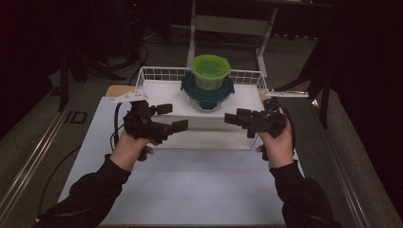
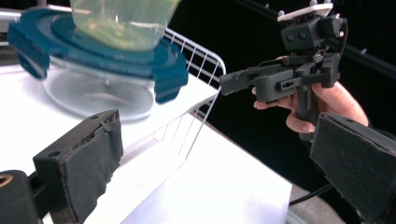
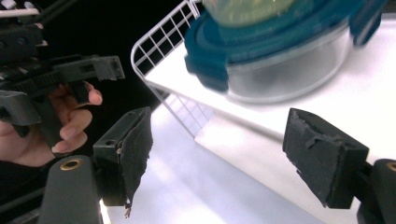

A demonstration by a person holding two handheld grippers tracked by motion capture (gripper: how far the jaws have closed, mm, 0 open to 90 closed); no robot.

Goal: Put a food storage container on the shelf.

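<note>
A: Hovering in front of the wire basket, left gripper and right gripper, tips facing each other, well apart

B: Jaw state?

A: Both spread wide, nothing between the pads, released

B: Containers?

A: Glass bowl with teal clip lid sits inside the basket near the middle; green-lidded tub stacked upright on top of it. Neither gripper touches them

B: Surface?

A: White table, basket at its far end. Hands gripping both handles, dark sleeves
</note>
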